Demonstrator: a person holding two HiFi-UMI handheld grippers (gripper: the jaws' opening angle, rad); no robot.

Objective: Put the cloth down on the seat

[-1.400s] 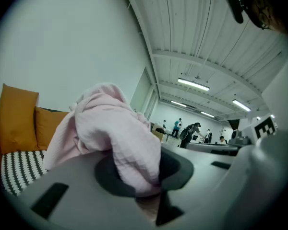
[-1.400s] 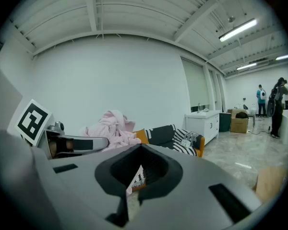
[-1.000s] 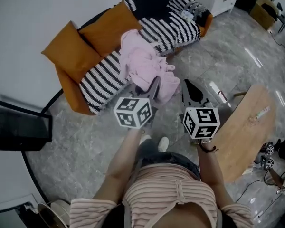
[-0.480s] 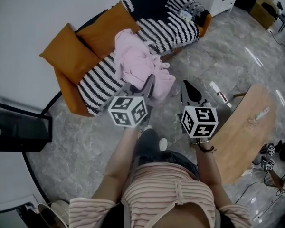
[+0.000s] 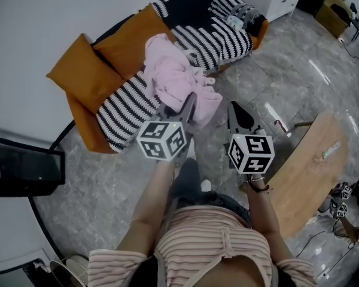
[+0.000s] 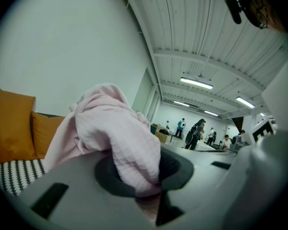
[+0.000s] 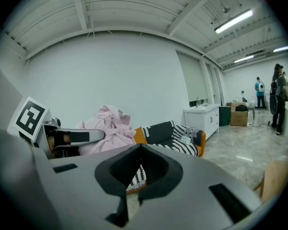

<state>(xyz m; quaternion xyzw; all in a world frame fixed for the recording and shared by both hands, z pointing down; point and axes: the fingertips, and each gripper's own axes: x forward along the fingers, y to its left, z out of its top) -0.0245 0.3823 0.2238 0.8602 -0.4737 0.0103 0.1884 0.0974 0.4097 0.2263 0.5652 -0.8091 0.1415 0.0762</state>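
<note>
Soft, light and likely to slump, the cloth point(image 5: 178, 79) hangs bunched over the seat point(image 5: 122, 100) from the left gripper point(image 5: 189, 102), clamped on a fold, while the right gripper point(image 5: 233, 106) is closed and empty.

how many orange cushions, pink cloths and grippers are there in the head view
orange cushions: 2
pink cloth: 1
grippers: 2
total: 5
</note>
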